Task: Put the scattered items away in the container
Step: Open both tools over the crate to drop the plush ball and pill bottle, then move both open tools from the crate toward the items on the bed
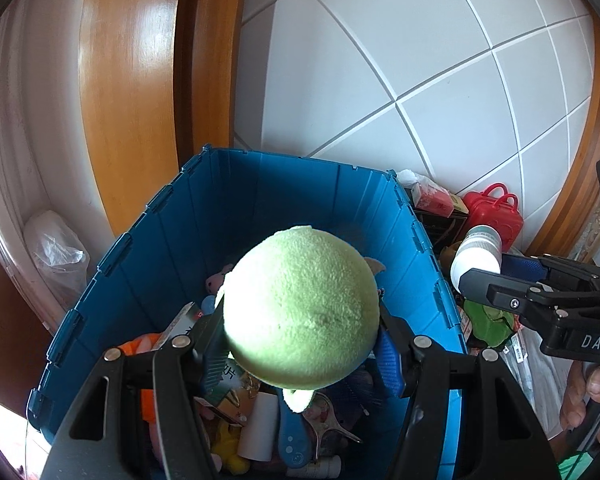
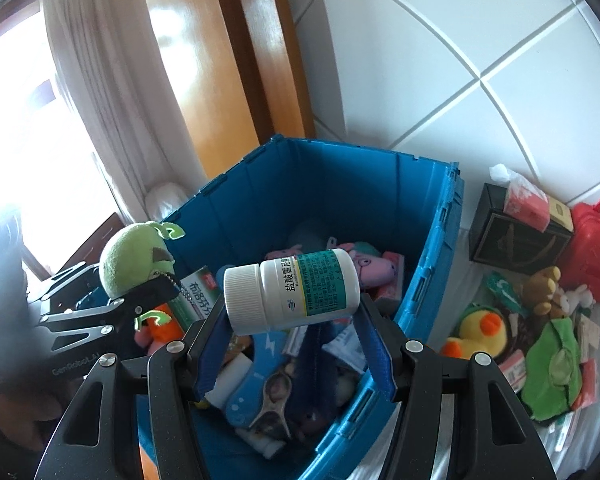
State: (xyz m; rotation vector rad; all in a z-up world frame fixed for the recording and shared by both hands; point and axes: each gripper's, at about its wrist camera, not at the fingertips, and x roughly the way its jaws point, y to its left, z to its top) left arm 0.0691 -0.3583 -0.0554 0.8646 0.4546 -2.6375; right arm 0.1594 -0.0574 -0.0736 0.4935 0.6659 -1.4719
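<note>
My left gripper (image 1: 300,332) is shut on a round green plush toy (image 1: 302,308) and holds it over the open blue crate (image 1: 284,184). In the right wrist view the same green plush toy (image 2: 134,258) sits at the left, above the crate's near left rim. My right gripper (image 2: 292,316) is shut on a white pill bottle (image 2: 296,292) with a green label, lying sideways over the blue crate (image 2: 340,176). In the left wrist view that pill bottle (image 1: 478,254) hangs just outside the crate's right wall. Several toys and packets lie in the crate.
Right of the crate, on the floor, lie a red case (image 2: 596,236), a black box (image 2: 512,236), a yellow duck toy (image 2: 482,330), a brown bear toy (image 2: 542,286) and green items (image 2: 554,368). A wooden door frame (image 1: 128,92) and a white tiled wall (image 1: 420,60) stand behind.
</note>
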